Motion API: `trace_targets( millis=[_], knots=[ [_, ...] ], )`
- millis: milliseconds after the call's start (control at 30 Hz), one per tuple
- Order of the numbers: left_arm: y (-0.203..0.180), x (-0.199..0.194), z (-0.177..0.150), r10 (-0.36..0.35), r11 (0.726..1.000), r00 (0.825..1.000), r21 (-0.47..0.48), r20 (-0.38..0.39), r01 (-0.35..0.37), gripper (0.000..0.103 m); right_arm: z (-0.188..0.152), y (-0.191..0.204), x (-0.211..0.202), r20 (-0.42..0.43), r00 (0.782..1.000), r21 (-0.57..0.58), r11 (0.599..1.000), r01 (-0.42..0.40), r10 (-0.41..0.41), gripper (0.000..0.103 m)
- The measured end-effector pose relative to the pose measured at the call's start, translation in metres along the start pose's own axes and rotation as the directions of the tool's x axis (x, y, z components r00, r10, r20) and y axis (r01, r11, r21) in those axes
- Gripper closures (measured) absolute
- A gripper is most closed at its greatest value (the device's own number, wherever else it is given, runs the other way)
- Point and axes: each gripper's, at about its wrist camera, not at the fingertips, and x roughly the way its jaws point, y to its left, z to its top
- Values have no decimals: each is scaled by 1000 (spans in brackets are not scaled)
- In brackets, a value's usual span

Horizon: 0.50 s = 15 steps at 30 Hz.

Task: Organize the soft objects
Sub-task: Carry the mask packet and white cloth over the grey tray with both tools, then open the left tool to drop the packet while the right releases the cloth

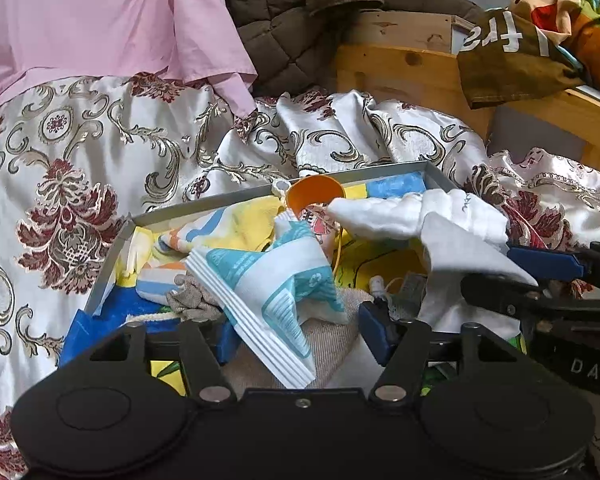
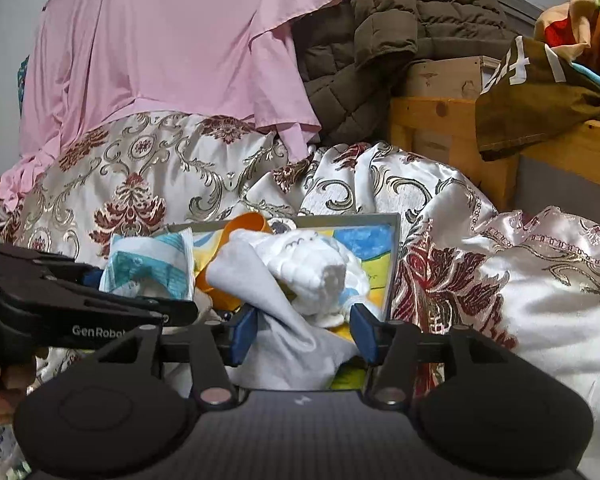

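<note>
A: Left wrist view: what lay between the left gripper pads?
B: A teal-and-white folded cloth over the grey tray; jaws spread, not pressing it.
A: Any writing?
B: "DAS" on the right gripper body, "GenRobot" on the left one.
A: And the right one?
B: Spread around a white cloth in the tray, pads apart from it.

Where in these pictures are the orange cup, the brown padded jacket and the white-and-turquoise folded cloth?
orange cup (image 1: 314, 194): left wrist view, on its inner wall.
brown padded jacket (image 2: 400, 12): right wrist view, on the quilted sleeve.
white-and-turquoise folded cloth (image 1: 268, 280): left wrist view, on the white band across its middle.
</note>
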Motion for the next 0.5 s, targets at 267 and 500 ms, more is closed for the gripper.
trace_targets(
  millis=[267, 500],
  knots=[
    [12, -3, -5, 5, 999, 1000, -34, -9, -5, 30, -4, 5, -1, -13, 1000, -21, 1000, -10, 10, 42],
    [18, -8, -7, 33, 998, 999, -44, 1, -33, 24, -5, 9, -4, -9, 1000, -37, 999, -15, 15, 36]
  ],
)
